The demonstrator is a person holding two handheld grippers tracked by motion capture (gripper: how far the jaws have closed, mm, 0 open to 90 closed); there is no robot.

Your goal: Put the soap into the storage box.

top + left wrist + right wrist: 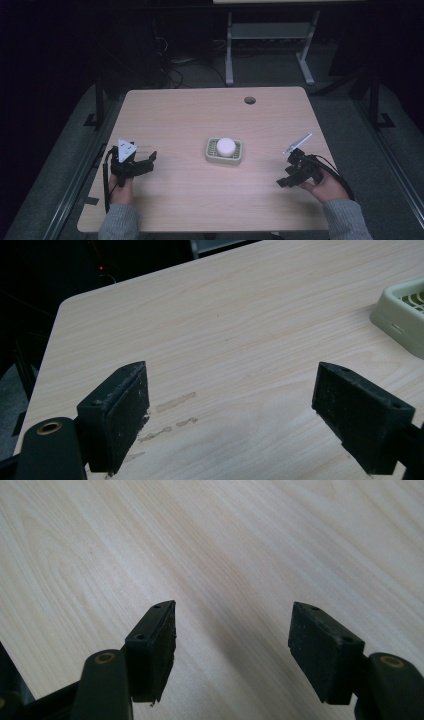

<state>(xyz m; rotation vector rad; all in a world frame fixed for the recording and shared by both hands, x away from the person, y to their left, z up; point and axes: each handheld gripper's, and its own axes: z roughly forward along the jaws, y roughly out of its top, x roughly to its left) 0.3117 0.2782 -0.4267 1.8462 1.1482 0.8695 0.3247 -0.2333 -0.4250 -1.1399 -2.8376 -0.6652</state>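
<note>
From the high view, a pale green rectangular plastic soap tray (224, 152) with rounded corners sits near the middle of the light wood-grain laminate bench (190, 115), and a smooth white round bar of soap (226, 146) lies in it. The left gripper (148, 161), black with a grey three-cornered plate on top, rests low over the bench well to the left of the tray, held by a hand in a grey knitted sleeve (118, 223). The right gripper (286, 179), also black, sits well to the right of the tray, tilted toward the bench. A dark round hole (250, 100) marks the far part of the bench top.

In the left gripper view, the two blocky matte black fingers (122, 415) stand wide apart with nothing but bare bench between them. A corner of the tray (400, 315) shows at the right edge, its rim thick and its floor slotted. Pale scuff marks (172, 402) streak the wood beside the left finger.

In the right gripper view, the fingers (152, 647) are parted with nothing between them, above fine, wavy wood grain.
</note>
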